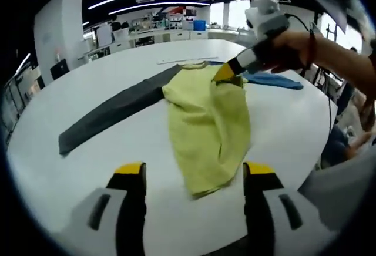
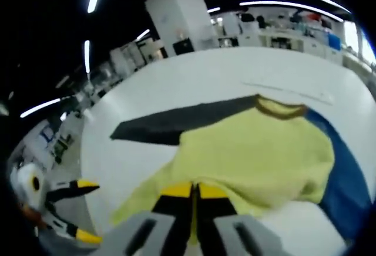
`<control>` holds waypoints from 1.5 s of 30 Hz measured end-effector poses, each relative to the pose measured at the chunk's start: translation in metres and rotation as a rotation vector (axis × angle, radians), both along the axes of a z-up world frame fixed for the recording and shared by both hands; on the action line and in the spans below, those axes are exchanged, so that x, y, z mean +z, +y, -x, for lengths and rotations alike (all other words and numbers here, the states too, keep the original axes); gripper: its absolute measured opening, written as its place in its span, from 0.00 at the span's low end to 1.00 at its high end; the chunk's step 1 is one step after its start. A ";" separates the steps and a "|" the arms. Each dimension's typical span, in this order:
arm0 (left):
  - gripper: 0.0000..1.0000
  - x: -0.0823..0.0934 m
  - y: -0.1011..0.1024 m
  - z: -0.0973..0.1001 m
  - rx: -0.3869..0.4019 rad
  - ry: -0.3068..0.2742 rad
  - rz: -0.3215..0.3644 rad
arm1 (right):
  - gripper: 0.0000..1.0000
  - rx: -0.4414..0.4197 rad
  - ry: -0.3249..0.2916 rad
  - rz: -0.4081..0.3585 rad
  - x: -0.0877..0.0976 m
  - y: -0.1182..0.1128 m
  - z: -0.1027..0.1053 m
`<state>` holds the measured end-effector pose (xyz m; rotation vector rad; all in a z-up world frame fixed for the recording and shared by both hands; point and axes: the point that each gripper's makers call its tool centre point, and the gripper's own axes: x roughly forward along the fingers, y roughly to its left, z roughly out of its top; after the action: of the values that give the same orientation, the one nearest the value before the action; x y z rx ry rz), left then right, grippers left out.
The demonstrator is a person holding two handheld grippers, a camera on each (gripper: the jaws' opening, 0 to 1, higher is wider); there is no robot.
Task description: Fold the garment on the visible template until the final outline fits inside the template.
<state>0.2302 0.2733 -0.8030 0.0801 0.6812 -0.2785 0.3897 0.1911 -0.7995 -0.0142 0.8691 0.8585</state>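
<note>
On round white table (image 1: 70, 168), crumpled yellow knit garment (image 1: 205, 127) lies over dark grey strip (image 1: 106, 118) and blue cloth (image 1: 273, 80). Right gripper (image 2: 194, 200) clenched on garment edge, likely lifting for fold. Left gripper (image 1: 194, 179) spread, empty, near hem.

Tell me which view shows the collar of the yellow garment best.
The right gripper view: the collar lies open there as a darker curved band at the far edge of the yellow garment. In the left gripper view, the right gripper covers that end.
</note>
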 end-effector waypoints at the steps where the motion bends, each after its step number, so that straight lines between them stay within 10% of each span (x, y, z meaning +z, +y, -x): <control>1: 0.63 -0.001 0.000 0.000 0.000 0.003 -0.001 | 0.00 0.006 0.004 0.011 -0.004 0.001 -0.001; 23: 0.60 -0.014 0.006 0.004 0.008 0.062 -0.001 | 0.00 0.074 0.055 0.135 -0.039 0.004 0.004; 36: 0.60 -0.003 0.011 -0.002 0.007 0.038 -0.014 | 0.36 0.042 0.009 0.027 0.008 -0.009 0.007; 45: 0.59 -0.005 0.014 -0.006 0.028 0.053 0.038 | 0.41 0.007 0.011 -0.010 0.020 -0.034 0.020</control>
<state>0.2360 0.2873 -0.8077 0.0268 0.7291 -0.2673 0.3700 0.1570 -0.7792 -0.0041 0.8755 0.8701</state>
